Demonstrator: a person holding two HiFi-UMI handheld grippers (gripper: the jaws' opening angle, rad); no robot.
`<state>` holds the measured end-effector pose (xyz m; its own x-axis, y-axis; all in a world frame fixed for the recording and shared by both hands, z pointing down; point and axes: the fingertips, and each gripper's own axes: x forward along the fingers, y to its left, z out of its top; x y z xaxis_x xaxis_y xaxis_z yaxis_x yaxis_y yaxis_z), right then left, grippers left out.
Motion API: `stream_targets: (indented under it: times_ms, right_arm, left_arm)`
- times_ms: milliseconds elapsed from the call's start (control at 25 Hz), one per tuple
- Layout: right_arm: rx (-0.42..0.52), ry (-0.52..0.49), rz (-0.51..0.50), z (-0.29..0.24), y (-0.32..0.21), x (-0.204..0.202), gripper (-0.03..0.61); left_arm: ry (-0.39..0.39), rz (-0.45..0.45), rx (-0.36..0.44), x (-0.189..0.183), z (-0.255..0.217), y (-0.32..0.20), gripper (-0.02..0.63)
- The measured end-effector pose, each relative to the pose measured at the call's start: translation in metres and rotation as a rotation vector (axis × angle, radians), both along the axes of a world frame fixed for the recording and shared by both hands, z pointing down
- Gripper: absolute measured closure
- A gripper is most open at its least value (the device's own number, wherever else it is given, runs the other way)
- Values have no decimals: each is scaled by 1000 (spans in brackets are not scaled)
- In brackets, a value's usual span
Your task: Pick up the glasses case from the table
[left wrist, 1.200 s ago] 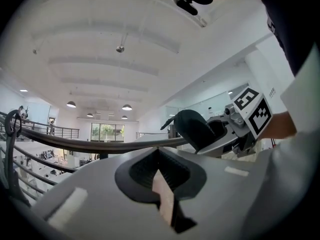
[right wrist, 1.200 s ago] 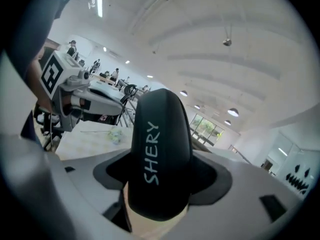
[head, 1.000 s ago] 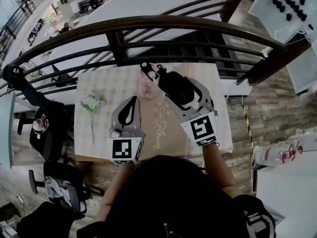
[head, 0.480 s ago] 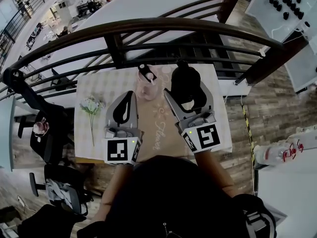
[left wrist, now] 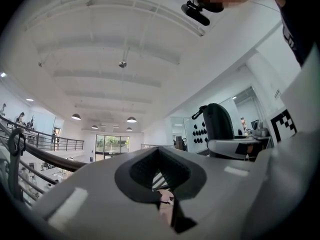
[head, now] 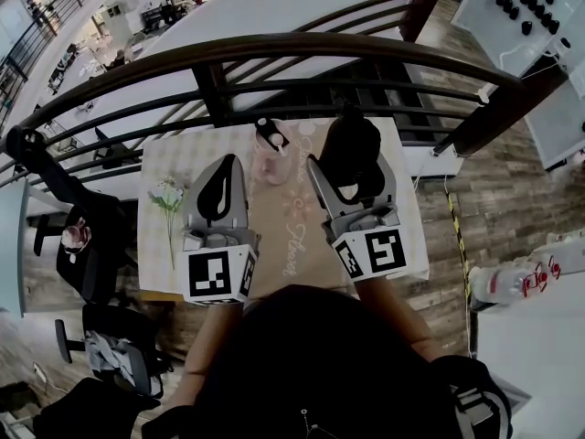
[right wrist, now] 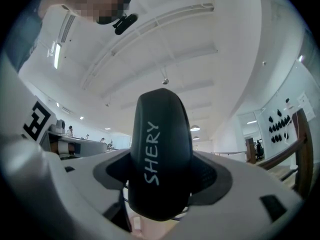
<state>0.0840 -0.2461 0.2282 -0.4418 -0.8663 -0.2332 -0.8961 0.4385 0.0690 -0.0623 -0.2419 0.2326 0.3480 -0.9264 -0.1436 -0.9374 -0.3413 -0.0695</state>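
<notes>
Mezzanine railing (head: 274, 44) beyond cloth-covered worktop (head: 302, 245). Black glasses case (right wrist: 160, 154) clamped between right gripper (head: 352, 170) jaws. Long axis runs along jaws, far end tilted toward ceiling. Judged clear of worktop. Left gripper (head: 219, 190) jaws together, empty, alongside.

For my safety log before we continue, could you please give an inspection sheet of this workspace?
Surface: table with checked cloth and a brown mat.
Job's things: black glasses case, clamped in the right tongs.
Clutter: flower sprig at left; pink cup at the far side.
Grippers: right tongs shut on the case; left tongs shut, empty.
Cables: nothing seen.
Surroundings: dark railing beyond the table; wooden floor.
</notes>
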Motion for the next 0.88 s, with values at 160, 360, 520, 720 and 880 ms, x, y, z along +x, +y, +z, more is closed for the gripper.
stream_targets:
  times_ms: [160,360,520,720,880]
  right_arm:
    - [3,7,-3,-1,-2,-2,258]
    - [2,12,-12,-2,-2,-5,258]
    - [-1,12,-14,-1,-4,-4,258]
    - [-3,15,-13,-1,-4,-3,258]
    - [-2,14,-12,-2,-4,-2,258]
  left_arm:
    - [-8,1,-7,1,-1,-2,601]
    - [-15,10,-7,2,-1,-2,601]
    - [-17,11,-8,3,-1,-3,603]
    - [-18,9,-15,4,1,-2,603]
    - [-20,14,-13,5,0,-2,601]
